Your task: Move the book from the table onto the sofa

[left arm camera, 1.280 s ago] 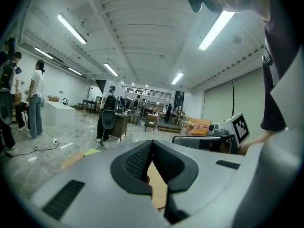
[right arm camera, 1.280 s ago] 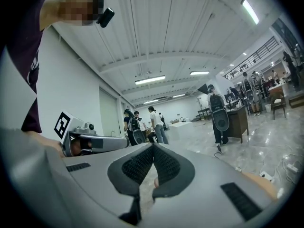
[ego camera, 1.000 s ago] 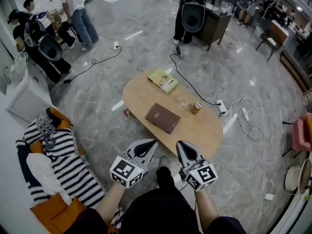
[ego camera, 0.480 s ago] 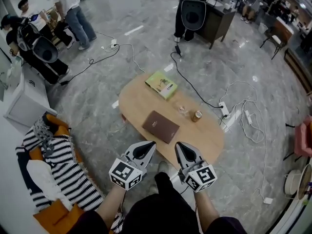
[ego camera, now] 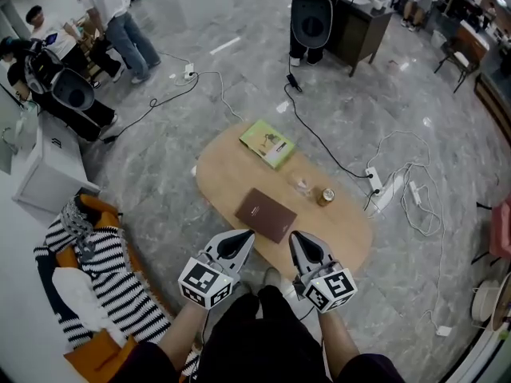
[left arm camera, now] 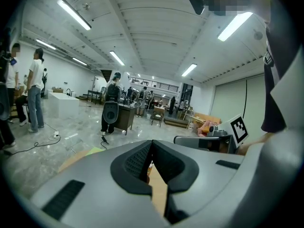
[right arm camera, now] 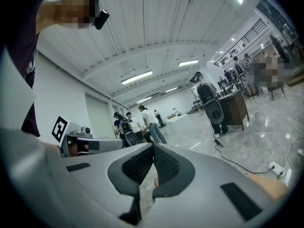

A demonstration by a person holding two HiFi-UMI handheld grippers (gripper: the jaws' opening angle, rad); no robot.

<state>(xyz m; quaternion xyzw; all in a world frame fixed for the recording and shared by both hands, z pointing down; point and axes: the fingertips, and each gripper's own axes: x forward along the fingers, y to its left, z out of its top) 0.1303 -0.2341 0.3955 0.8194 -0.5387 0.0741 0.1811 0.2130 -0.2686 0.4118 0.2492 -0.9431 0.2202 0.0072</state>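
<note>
Left tool and right tool, both pressed together, empty, hover just short of the brown book.

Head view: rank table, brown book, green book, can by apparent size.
1. table, by far the largest
2. brown book and green book: near alike, so not ranked
3. can, the smallest
</note>
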